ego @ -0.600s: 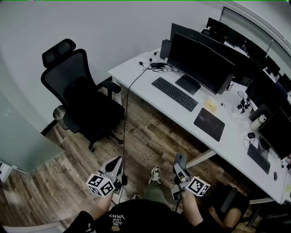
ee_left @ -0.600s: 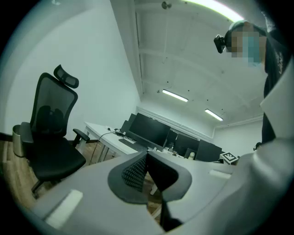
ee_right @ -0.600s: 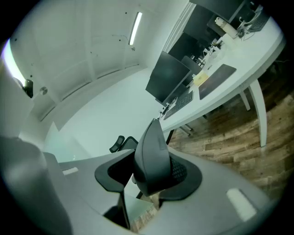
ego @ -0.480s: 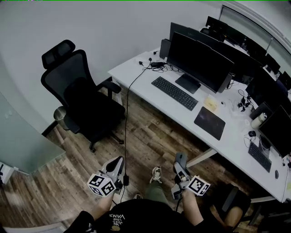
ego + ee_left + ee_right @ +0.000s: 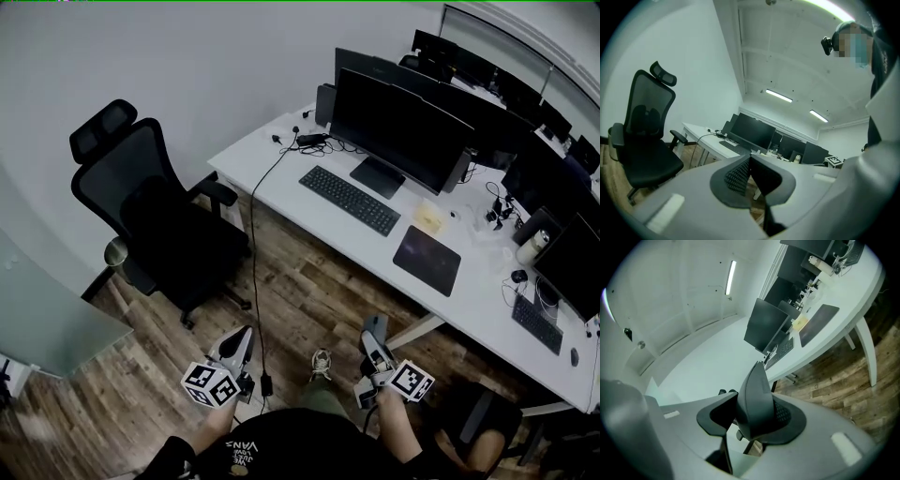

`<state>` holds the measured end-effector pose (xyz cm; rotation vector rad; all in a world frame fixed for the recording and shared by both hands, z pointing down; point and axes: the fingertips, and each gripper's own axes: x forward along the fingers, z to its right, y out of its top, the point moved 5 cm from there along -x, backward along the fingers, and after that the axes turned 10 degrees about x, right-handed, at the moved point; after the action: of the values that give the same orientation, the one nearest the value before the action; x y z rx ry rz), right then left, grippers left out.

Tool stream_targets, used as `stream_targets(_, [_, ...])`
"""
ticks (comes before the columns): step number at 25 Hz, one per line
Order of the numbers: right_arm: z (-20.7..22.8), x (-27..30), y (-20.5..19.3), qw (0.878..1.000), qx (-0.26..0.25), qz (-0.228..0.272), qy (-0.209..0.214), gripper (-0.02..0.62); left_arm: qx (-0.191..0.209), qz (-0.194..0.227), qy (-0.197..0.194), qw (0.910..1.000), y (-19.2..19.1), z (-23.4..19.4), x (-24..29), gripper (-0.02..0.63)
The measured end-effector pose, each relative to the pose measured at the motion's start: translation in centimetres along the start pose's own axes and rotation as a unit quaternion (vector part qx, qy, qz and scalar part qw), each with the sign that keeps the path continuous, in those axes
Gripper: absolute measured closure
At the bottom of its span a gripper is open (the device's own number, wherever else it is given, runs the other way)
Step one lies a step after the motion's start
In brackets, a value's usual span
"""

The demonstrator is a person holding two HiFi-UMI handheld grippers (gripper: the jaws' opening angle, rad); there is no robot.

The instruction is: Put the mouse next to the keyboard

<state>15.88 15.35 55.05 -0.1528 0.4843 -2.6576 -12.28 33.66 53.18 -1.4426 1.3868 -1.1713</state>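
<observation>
Rounded dark grey mouse (image 5: 373, 328) and slim black keyboard (image 5: 350, 200), well apart.
Mouse clamped in right claw (image 5: 751, 414), lower centre; keyboard flat on white tabletop (image 5: 473, 300), upper centre.

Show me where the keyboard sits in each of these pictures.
Head view: keyboard just above centre, in front of the big monitor.
Left gripper view: keyboard is a small dark strip near centre, just above the jaws.
Right gripper view: keyboard slightly right of centre, just above the mouse held in the jaws.
Shared landmark: the big monitor right behind the keyboard, in all three views.
</observation>
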Motion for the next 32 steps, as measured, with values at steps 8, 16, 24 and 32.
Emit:
stream_targets(8, [4.8,3.7,6.7,0.992,0.071,0.029,-0.097,0.417,0.015,0.002,-0.009,0.9998,2.0,-0.6,8.7,0.604])
stream_targets(16, [7.9,7.5,13.0,0.994,0.068,0.034,-0.075,0.417,0.028,-0.009,-0.020,0.9994,3.3,0.1,17.6,0.604])
stream_targets(24, [10.3,9.2,17.8,0.990,0.093,0.047,-0.099,0.417,0.035,-0.007,-0.048,0.9982,3.8,1.5,25.6,0.604])
stream_targets(32, [11.9,11.5,20.5,0.993,0.068,0.042,-0.089,0.417,0.015,-0.011,-0.040,0.9990,2.9,0.2,28.3,0.604])
